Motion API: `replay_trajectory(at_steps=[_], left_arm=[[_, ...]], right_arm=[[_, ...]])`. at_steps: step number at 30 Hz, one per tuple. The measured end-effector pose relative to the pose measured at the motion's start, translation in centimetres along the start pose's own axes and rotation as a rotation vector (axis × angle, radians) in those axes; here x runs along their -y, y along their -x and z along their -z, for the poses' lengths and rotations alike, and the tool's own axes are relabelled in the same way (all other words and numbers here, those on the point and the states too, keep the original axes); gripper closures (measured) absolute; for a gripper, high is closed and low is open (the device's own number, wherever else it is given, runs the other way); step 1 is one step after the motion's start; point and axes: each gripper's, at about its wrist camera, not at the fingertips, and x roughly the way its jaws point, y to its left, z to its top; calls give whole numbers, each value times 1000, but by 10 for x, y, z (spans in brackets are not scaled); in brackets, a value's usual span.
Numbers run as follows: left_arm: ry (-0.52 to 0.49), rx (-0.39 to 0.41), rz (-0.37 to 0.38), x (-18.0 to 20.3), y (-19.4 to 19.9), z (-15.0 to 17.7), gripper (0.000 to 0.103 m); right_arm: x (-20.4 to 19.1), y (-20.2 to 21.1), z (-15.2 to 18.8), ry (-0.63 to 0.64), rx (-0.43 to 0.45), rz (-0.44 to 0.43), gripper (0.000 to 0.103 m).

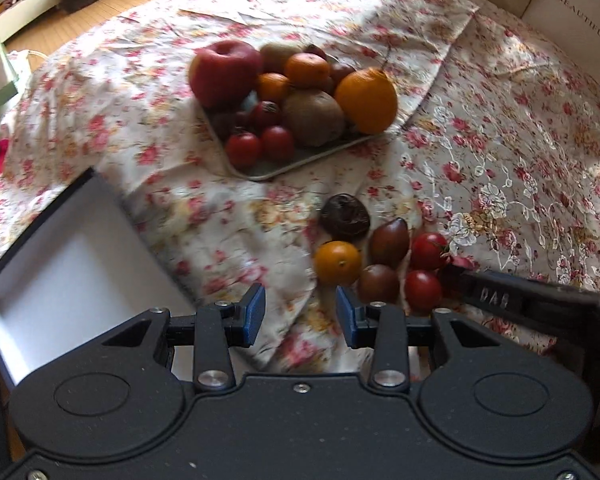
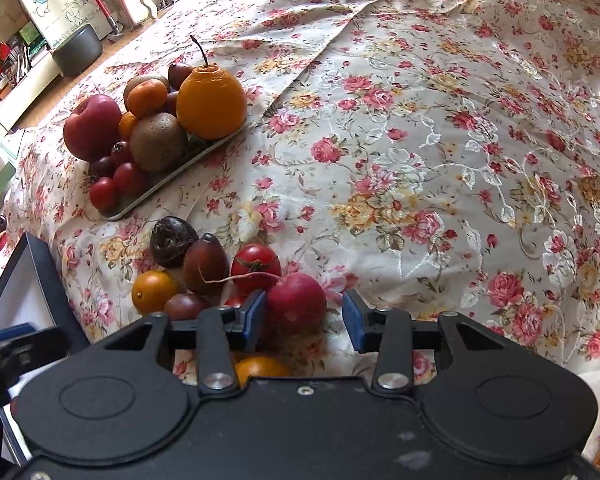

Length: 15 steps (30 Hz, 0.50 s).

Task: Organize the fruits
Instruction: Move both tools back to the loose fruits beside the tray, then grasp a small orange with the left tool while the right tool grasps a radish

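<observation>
Right wrist view shows the right gripper (image 2: 304, 320) parted around but not clamping a radish (image 2: 296, 300) at lower centre, the left gripper (image 1: 300, 312) released and empty; closing off-centre could roll it into the tomato (image 2: 256, 266).

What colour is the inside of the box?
White inside the box, with dark outer walls; the left wrist view shows it best.

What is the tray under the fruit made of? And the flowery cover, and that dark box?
Tray: looks like smooth plastic or coated metal, a thin pale rim with a dull sheen; hard to tell which.
Flowery cover: woven cloth, since it wrinkles and has shiny stitched vines.
Dark box: probably stiff cardboard, matte dark outside, plain white inside.
</observation>
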Motion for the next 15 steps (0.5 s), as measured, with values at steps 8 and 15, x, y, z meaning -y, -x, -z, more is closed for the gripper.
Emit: replay_trajectory(at_steps=[8, 15], left_arm=[[73, -37, 38, 8, -40, -16, 56], [124, -80, 42, 9, -64, -26, 53]], right_arm=[[2, -5, 1, 14, 23, 10, 51], [19, -3, -2, -15, 24, -30, 48]])
